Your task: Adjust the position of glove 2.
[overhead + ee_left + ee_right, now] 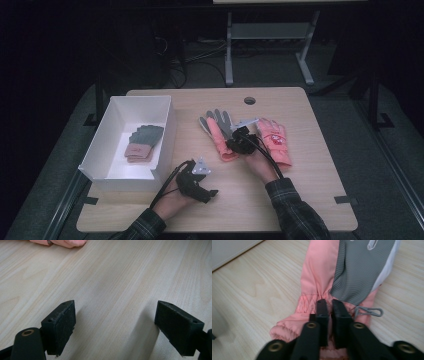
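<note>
Gloves: three counted, with the white box (107, 131) as landmark. One grey-and-pink pair piece lies folded inside the box (141, 142); two lie on the table (310, 200) to the right of the box, a palm-up pink-and-grey glove (220, 132) nearer the box and a pink glove (275, 140) beyond it, the two just beside each other. Boxes: one. Grippers: two.

Your right gripper (331, 305) sits at the cuff of the palm-up glove (342, 272), jaws drawn almost together with pink cuff fabric pinched between the pads; a small grey clip (369, 312) lies just beside the right-hand jaw. In the high view the same gripper (240, 135) covers the glove's lower half.

Your left gripper (212, 192) rests low, just off the box's near right corner, jaws spread wide with nothing between them, bare wood under the pads (61, 327).

Room: open tabletop right of the box along the near edge, and more bare wood past the pink glove toward the table's right edge. The box itself hugs the table's left edge.
</note>
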Action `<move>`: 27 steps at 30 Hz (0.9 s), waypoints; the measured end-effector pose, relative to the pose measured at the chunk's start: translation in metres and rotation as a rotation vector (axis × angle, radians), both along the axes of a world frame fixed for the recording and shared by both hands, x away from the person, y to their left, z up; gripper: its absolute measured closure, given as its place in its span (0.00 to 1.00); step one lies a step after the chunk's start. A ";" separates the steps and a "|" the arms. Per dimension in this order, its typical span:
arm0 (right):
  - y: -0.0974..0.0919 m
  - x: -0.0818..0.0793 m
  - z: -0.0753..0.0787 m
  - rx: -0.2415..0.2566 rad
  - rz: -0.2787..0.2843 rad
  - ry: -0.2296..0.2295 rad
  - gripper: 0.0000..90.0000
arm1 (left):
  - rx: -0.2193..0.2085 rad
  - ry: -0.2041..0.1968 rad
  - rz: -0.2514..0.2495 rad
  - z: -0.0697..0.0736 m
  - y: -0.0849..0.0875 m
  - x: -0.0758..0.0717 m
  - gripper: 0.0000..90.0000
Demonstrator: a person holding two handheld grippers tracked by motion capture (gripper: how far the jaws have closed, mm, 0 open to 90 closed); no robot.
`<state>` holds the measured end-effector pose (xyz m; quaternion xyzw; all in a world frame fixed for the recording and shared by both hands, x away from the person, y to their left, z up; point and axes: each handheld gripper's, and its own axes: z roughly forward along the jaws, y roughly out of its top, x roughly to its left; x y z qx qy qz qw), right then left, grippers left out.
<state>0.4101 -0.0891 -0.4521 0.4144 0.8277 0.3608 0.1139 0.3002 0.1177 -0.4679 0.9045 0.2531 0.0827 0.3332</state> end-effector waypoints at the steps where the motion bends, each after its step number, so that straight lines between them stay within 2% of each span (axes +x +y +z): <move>1: -0.001 0.000 0.001 0.008 -0.002 0.005 0.98 | 0.003 0.001 -0.001 0.000 0.000 0.000 0.18; 3: -0.004 -0.001 0.004 0.025 0.004 -0.004 0.98 | 0.013 0.002 -0.005 0.001 0.001 0.001 0.18; 4: -0.007 -0.002 0.007 0.053 0.005 -0.005 0.99 | 0.003 0.004 0.002 0.001 0.001 0.001 0.18; 7: -0.017 -0.007 0.014 0.083 0.018 -0.005 0.99 | -0.006 0.010 0.006 0.002 0.001 0.001 0.18; 9: -0.025 -0.014 0.017 0.085 0.038 -0.010 0.99 | 0.008 -0.003 -0.001 0.002 0.002 0.002 0.18; 10: -0.028 -0.019 0.018 0.090 0.040 -0.003 0.99 | 0.011 -0.005 -0.002 0.003 0.002 0.002 0.18; 14: -0.045 -0.042 0.021 0.080 0.083 -0.031 0.99 | 0.008 -0.018 0.004 0.004 0.003 0.003 0.18; 16: -0.053 -0.055 0.022 0.086 0.105 -0.026 0.99 | -0.006 -0.010 0.016 0.003 0.003 0.002 0.18; 22: -0.076 -0.087 0.019 0.084 0.172 -0.014 0.99 | 0.000 -0.017 0.013 0.004 0.002 0.002 0.18; 23: -0.078 -0.091 0.020 0.085 0.168 -0.007 0.99 | -0.012 -0.020 0.018 0.003 0.002 0.001 0.18; 27: -0.096 -0.110 0.019 0.084 0.174 -0.007 0.98 | -0.006 -0.022 0.015 0.004 0.003 0.002 0.18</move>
